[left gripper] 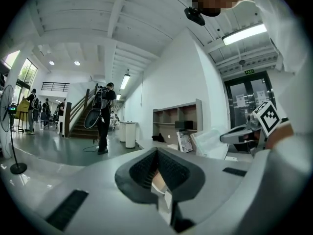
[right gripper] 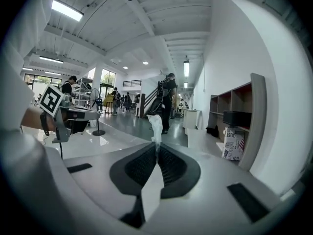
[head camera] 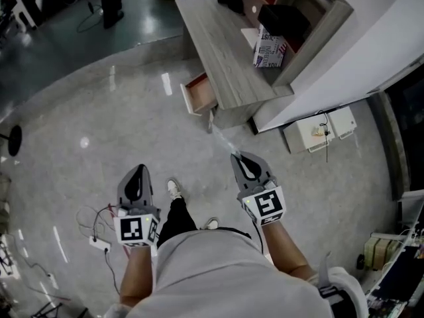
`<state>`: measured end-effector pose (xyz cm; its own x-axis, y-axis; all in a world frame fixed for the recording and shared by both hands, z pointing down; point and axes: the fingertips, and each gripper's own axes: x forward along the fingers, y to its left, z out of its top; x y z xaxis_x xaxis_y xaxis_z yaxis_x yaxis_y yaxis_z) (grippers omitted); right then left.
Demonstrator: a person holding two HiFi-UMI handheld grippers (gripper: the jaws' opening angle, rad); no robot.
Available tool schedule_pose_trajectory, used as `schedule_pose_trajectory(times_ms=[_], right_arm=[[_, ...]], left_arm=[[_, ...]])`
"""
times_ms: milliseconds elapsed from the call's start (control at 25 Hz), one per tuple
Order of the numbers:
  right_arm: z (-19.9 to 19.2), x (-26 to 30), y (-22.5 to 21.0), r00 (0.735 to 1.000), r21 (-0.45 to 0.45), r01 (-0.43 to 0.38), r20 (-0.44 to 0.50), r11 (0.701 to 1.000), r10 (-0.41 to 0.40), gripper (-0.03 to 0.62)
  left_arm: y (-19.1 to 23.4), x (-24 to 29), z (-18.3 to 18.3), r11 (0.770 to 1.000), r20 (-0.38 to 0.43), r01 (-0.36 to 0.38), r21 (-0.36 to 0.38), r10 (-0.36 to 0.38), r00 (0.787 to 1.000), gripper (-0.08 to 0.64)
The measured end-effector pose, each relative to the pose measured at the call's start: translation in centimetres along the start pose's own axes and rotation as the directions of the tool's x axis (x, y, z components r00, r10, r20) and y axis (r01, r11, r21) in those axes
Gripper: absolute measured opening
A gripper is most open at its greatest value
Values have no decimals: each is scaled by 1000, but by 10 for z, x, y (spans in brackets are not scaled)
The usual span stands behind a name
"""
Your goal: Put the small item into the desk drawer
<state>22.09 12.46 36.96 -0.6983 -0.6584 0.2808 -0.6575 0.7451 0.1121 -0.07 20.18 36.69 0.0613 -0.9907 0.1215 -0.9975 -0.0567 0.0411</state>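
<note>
Small item [right gripper: 155,125], a thin translucent plastic packet, is sticking up and forward out of the right gripper [right gripper: 157,150], whose jaws are pinching together on its lower part. In the head view the packet [head camera: 222,136] is reaching from the right gripper's tip [head camera: 234,156] toward the desk corner, hanging in the air above the floor and not yet at the drawer.

Left gripper [left gripper: 156,154] is showing its ribbed pads meeting at the tip, with nothing protruding from them. In the head view it [head camera: 140,169] is hovering level with the right one, the two well apart, with the person's shoe [head camera: 173,189] showing between them.

Ahead, the drawer [head camera: 199,95] is standing pulled open at the near end of the grey wooden desk [head camera: 215,48], its reddish interior showing. On the desk a printed box [head camera: 269,50] is leaning by the shelf unit [head camera: 311,42], with a black box [head camera: 283,18] sitting in a shelf compartment behind it. A white power strip [head camera: 99,244] with wires is lying on the glossy floor [head camera: 99,138] near the left gripper.
</note>
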Motion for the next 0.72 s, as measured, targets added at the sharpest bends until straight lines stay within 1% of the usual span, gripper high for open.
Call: schedule_pose_trajectory(times_ms=[200,320,440,600,720], right_arm=[[45,92,5,1000,-42,3,13,999,-2,29],[60,136,8,1000,-41,19,-4,999,-19,29],[69,167,6,999,-38,46,-24,998,-47,29],[79,190,-4,996,-31,82,-35,996,-83,29],[79,198,-16,993,-22,104,-50,994,-105,29]], left_arm=[[70,64,12,999,-1,29,-16,-29,1000,18],[106,99,22,998,1,56,-13,-56,998,18],[137,126,27,997,0,76,-13,-76,997,18],[162,155,31,995,-1,99,-27,-99,995,18],[162,173,29,991,-14,124,-39,-125,992,18]])
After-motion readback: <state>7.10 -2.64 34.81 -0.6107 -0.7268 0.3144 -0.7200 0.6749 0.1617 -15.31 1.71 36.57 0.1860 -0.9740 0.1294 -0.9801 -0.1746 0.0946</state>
